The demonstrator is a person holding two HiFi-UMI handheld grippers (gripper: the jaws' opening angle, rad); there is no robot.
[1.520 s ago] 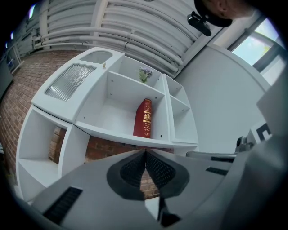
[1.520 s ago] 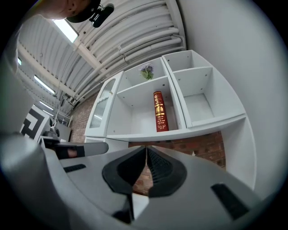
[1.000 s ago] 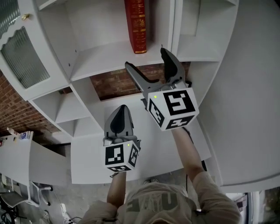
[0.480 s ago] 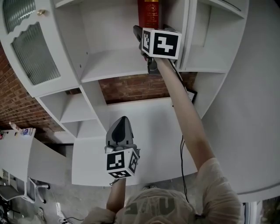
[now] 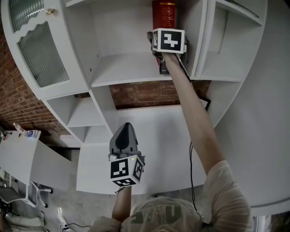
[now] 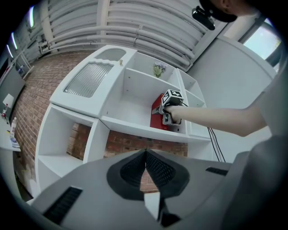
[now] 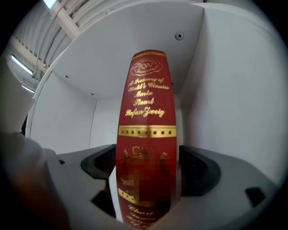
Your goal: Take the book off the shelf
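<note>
A red book with gold lettering stands upright on a white shelf board, close to the compartment's right wall. My right gripper reaches up to it at arm's length. In the right gripper view the spine fills the space between the two jaws, which press against both covers; the right gripper is shut on the book. The left gripper view shows the book from afar with the right gripper on it. My left gripper hangs low over the white counter, jaws together, holding nothing.
The white shelf unit has a ribbed glass door at upper left and open compartments below it. Brick wall shows behind. A white counter lies under the shelves, with a black cable at its right. A small plant sits in a higher compartment.
My right gripper rose from above the counter up to the shelf, and its open jaws came around the red book and closed. The left gripper stayed low and shut.
</note>
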